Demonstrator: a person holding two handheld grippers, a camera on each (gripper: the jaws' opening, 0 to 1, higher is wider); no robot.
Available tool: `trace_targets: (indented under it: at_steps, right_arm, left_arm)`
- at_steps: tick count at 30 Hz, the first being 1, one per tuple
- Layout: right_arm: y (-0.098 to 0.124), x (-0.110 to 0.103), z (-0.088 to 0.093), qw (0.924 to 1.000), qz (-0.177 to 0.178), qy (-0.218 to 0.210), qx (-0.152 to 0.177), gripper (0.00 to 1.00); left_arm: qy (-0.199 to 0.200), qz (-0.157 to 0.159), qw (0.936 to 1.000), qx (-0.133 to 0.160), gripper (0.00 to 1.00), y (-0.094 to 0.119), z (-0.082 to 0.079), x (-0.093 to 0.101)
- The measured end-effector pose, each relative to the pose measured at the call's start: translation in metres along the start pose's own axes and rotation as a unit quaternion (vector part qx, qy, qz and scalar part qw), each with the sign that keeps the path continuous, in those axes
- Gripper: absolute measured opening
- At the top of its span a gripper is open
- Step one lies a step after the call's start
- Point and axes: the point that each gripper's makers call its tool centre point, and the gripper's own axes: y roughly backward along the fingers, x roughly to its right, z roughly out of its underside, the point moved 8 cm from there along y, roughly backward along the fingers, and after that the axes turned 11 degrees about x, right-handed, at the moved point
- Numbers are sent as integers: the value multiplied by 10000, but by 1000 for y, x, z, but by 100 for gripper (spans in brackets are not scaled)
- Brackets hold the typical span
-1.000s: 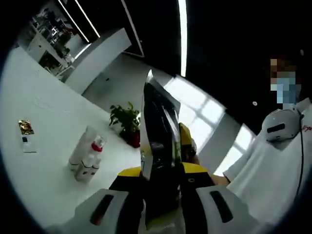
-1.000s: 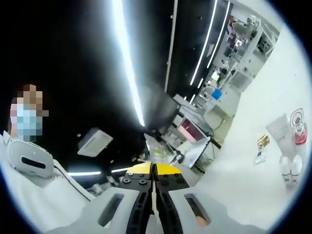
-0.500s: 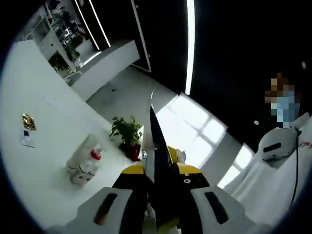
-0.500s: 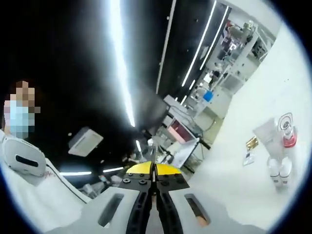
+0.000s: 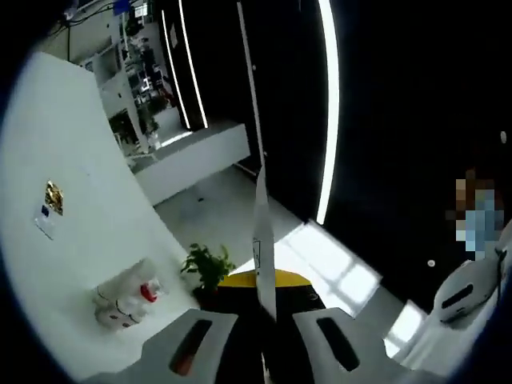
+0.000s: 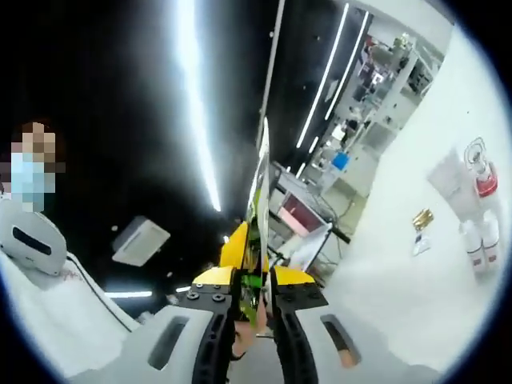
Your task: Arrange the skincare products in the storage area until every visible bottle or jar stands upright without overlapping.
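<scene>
Both grippers are raised well above the white table [image 5: 56, 272], pointing up toward the dark ceiling and its long light strips [image 5: 326, 112]. In the left gripper view, the left gripper [image 5: 264, 300] has its jaws clamped on a thin flat packet [image 5: 262, 248], seen edge-on and rising straight between them. In the right gripper view, the right gripper [image 6: 254, 300] is likewise closed on a thin flat packet [image 6: 259, 200], which stands up from between the jaws with a yellow part close behind it. The skincare bottles [image 5: 120, 300] are grouped together on the table far from both tools; one has a red cap [image 5: 149, 291], and in the left gripper view a small potted plant [image 5: 206, 268] sits beside them. The right gripper view shows the same cluster [image 6: 474, 208] near the table's far edge, touching one another, with a small gold sachet [image 6: 422, 219] lying flat a little apart. A person in a white top [image 6: 56, 296] stands near the table.
</scene>
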Motion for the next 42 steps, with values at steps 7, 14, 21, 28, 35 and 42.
trace_targets:
  at_steps: [7,14,21,28,35,42]
  right_arm:
    - [-4,8,-21,9968,502,20,624,13]
    - [-3,10,-23,9924,622,-686,815,2]
    - [-3,5,-25,9870,419,-1226,947,1]
    - [4,8,-46,9858,461,-1136,1143,1]
    - [8,11,-39,9870,577,-1047,1072,1]
    - [20,21,-29,9903,1165,-370,664,1]
  left_arm:
    - [-26,-255,9997,59,1,7,8,-7]
    - [-118,-351,9993,38,1,10,8,-9]
    - [-1249,-27,9893,-754,5,6,4,-4]
    - [-1864,-39,9705,-1530,7,15,2,-1]
    - [-1620,-212,9760,-1439,3,21,2,-6]
    - [-1279,-674,9766,-1591,0,32,8,-17]
